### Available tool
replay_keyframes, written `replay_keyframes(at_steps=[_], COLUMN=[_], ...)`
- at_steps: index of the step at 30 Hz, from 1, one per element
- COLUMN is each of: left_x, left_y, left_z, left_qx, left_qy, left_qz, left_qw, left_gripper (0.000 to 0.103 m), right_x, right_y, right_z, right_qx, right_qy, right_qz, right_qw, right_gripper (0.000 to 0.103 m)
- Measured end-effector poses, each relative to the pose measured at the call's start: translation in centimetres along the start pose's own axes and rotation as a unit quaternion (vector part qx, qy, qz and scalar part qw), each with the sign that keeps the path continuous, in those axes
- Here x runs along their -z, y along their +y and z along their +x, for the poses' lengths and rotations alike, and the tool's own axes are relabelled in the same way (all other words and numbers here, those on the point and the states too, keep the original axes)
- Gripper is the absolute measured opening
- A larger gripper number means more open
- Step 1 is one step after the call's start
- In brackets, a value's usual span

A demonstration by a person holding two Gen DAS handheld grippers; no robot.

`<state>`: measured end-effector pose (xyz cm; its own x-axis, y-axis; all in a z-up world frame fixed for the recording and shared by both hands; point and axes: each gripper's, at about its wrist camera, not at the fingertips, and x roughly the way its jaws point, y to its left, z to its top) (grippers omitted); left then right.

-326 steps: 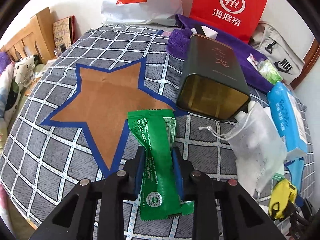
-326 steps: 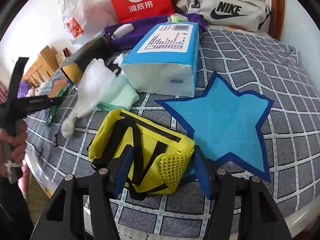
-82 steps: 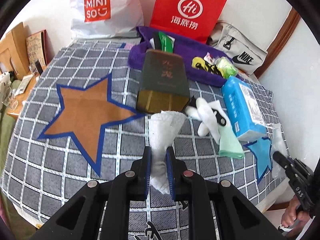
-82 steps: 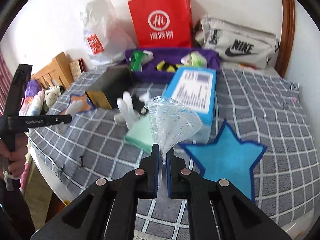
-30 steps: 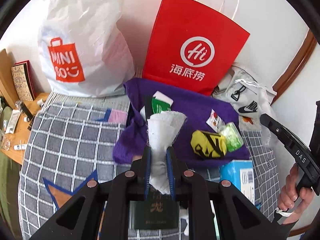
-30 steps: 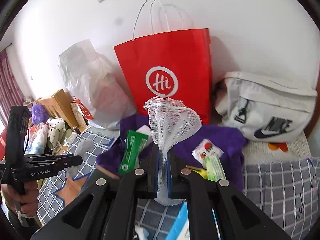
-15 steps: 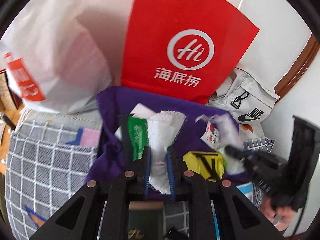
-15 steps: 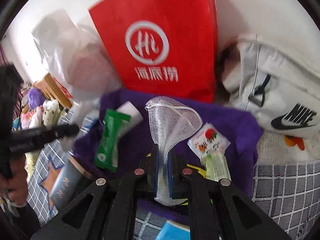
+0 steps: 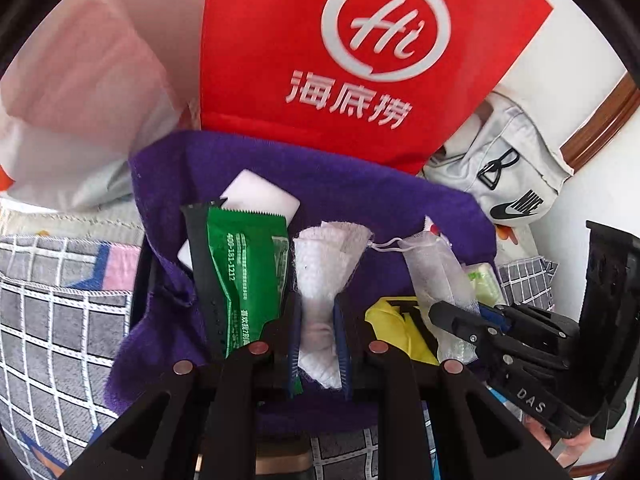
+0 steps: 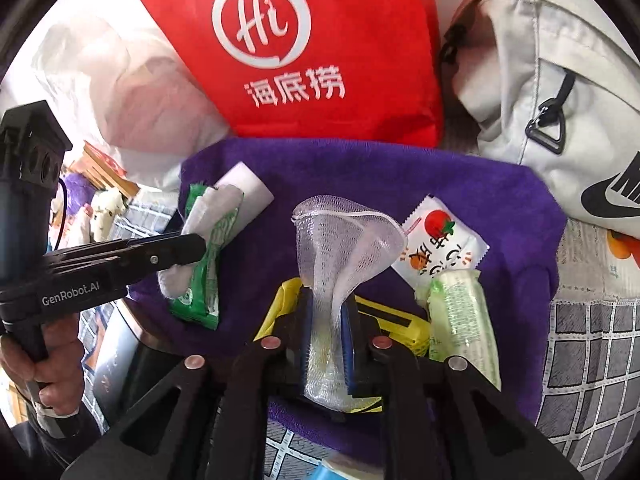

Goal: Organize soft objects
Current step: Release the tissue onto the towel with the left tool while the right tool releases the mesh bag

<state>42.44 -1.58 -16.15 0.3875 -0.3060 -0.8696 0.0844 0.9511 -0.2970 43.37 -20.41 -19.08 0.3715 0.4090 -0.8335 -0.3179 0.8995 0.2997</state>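
Both claws hang over the purple fleece towel (image 9: 360, 200) spread at the far edge of the checked bed cover, in front of the red paper carrier bag (image 9: 360, 60), and the step in hand looks like setting two soft things down on it. The left gripper (image 9: 318, 336) is pinched tight on a folded white terry cloth (image 9: 324, 264), whose free end stands up between the green foil sachet (image 9: 244, 280) on its left and the yellow pouch with black straps (image 9: 396, 332) on its right. The right gripper (image 10: 327, 340) is likewise clamped on a white mesh drawstring bag (image 10: 344, 240), which flares above the jaws over the yellow pouch, with the tomato-printed sachet (image 10: 440, 244) and the pale green wrapped pack (image 10: 460, 320) just to its right. To do this well, I would lower each claw until the cloth nearly touches bare purple fabric, aiming for the gap in the middle of the towel, then open slowly. Both pieces are limp and may cling to the pads, so draw straight back only once they have dropped free, and keep the two grippers from crossing.
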Motion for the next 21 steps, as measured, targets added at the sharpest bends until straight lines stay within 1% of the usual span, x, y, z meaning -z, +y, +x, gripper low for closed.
replay_keyframes(at_steps=[1, 3, 4, 5, 8, 11, 12, 13, 14, 15, 16, 17, 21], left_x=[0.0, 0.1, 0.1, 0.1, 0.0, 0.0, 0.0, 0.0, 0.0, -0.1, -0.1, -0.1, -0.1], left_y=[0.1, 0.2, 0.2, 0.2, 0.3, 0.4, 0.5, 0.5, 0.5, 0.5, 0.4, 0.4, -0.3], left_z=[0.2, 0.5, 0.7, 0.8, 1.6, 2.1, 2.2, 2.2, 2.1, 2.0, 1.8, 1.5, 0.4], left_qx=[0.000, 0.004, 0.005, 0.005, 0.007, 0.011, 0.013, 0.014, 0.017, 0.024, 0.034, 0.038, 0.035], left_qy=[0.001, 0.005, 0.006, 0.006, 0.019, 0.028, 0.029, 0.030, 0.030, 0.028, 0.023, 0.020, 0.009], left_qz=[-0.002, -0.003, -0.004, -0.006, -0.002, -0.010, -0.011, -0.013, -0.016, -0.021, -0.025, -0.027, -0.018], left_qw=[1.0000, 1.0000, 1.0000, 0.9999, 0.9998, 0.9995, 0.9994, 0.9994, 0.9993, 0.9991, 0.9988, 0.9987, 0.9992], left_gripper=[0.016, 0.016, 0.016, 0.016, 0.019, 0.020, 0.026, 0.035, 0.040, 0.050, 0.056, 0.058, 0.058], right_x=[0.0, 0.0, 0.0, 0.0, 0.0, 0.0, 0.0, 0.0, 0.0, 0.1, 0.1, 0.0, -0.1], right_y=[0.1, 0.3, 0.4, 0.5, 0.4, 0.0, -0.1, -0.3, -0.4, -0.6, -0.7, -0.7, -0.6], right_z=[0.1, 0.2, 0.1, -0.1, -0.5, -1.0, -1.2, -1.5, -1.7, -2.2, -2.6, -3.0, -4.6], right_qx=[-0.001, 0.000, 0.003, 0.006, 0.009, 0.008, 0.007, 0.006, 0.006, 0.008, 0.010, 0.011, 0.015], right_qy=[0.000, 0.001, 0.000, -0.004, -0.014, -0.021, -0.025, -0.028, -0.032, -0.039, -0.046, -0.055, -0.089], right_qz=[-0.002, -0.006, -0.009, -0.012, -0.014, -0.008, -0.004, -0.001, 0.003, 0.007, 0.010, 0.013, 0.025], right_qw=[1.000, 1.000, 1.000, 1.000, 1.000, 1.000, 1.000, 1.000, 0.999, 0.999, 0.999, 0.998, 0.996], right_gripper=[0.020, 0.030, 0.041, 0.048, 0.055, 0.056, 0.056, 0.056, 0.056, 0.056, 0.056, 0.056, 0.056])
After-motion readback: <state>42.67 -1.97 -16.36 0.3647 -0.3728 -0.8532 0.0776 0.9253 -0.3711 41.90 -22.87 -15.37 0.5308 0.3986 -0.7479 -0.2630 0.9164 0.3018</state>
